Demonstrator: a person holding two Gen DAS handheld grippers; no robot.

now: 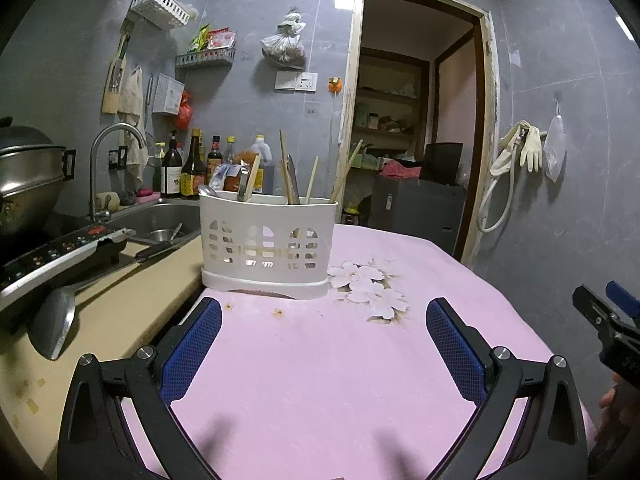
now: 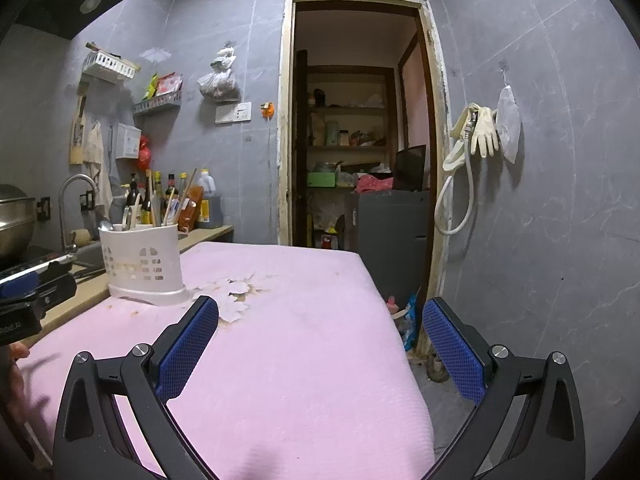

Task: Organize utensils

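Both the left gripper [image 1: 324, 320] and right gripper [image 2: 320, 320] gape wide, empty. The utensil holder [image 1: 267, 242] stands at the desk's [image 1: 320, 380] far left edge; its utensils' [image 1: 290, 178] lower ends are hidden inside.

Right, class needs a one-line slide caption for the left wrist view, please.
Open left gripper faces a white utensil caddy holding chopsticks on a pink tablecloth.

One caddy [image 1: 269, 242], one spoon [image 1: 207, 191], about six chopsticks [image 1: 312, 180], one ladle [image 1: 54, 326], one faucet [image 1: 116, 132], two claws [image 1: 324, 322], both wide apart.
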